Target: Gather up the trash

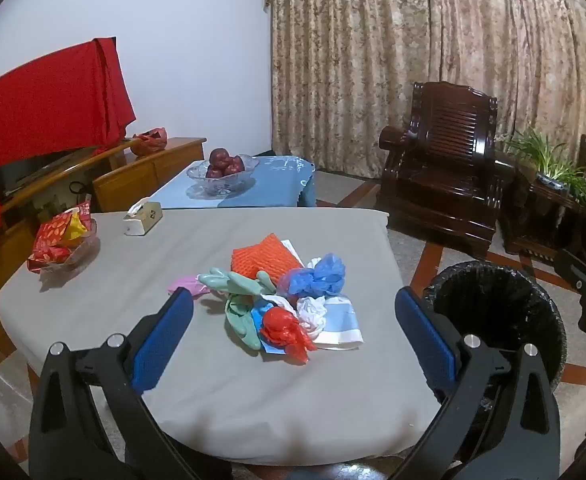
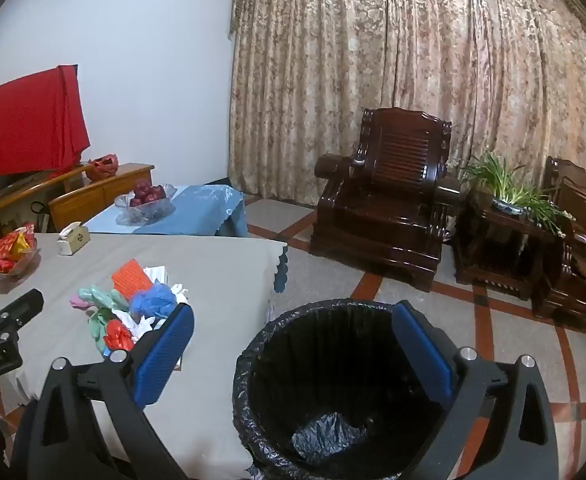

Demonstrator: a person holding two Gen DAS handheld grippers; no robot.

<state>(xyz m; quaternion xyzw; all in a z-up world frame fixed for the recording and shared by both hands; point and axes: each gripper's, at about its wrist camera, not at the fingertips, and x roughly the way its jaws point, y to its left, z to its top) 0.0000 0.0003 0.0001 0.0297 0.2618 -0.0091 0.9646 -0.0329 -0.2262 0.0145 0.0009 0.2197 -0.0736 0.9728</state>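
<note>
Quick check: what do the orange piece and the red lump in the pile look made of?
Orange piece: likely foam mesh, matte, going by its ribbed grid texture. Red lump: probably thin plastic film, glossy, crumpled with shiny creases.

The table (image 1: 93, 312) is showing a plain grey cloth. On it, the trash pile (image 1: 285, 304) is presenting mixed colours: an orange ribbed net (image 1: 261, 258), mint-green gloves (image 1: 239, 284), a crumpled blue bag (image 1: 321, 274), a red bag (image 1: 283, 328), white tissue (image 1: 311, 312) and a pink scrap (image 1: 189, 284). The bin (image 2: 333, 380) is wearing a black liner. The gripper fingers (image 1: 161, 340) are showing blue pads on black frames. The far table (image 1: 269, 184) is carrying a light blue cloth. The curtain (image 1: 433, 52) is displaying a beige floral pattern. The armchair (image 1: 449, 168) is showing dark brown wood. A red cloth (image 1: 49, 96) is draping at left.
</note>
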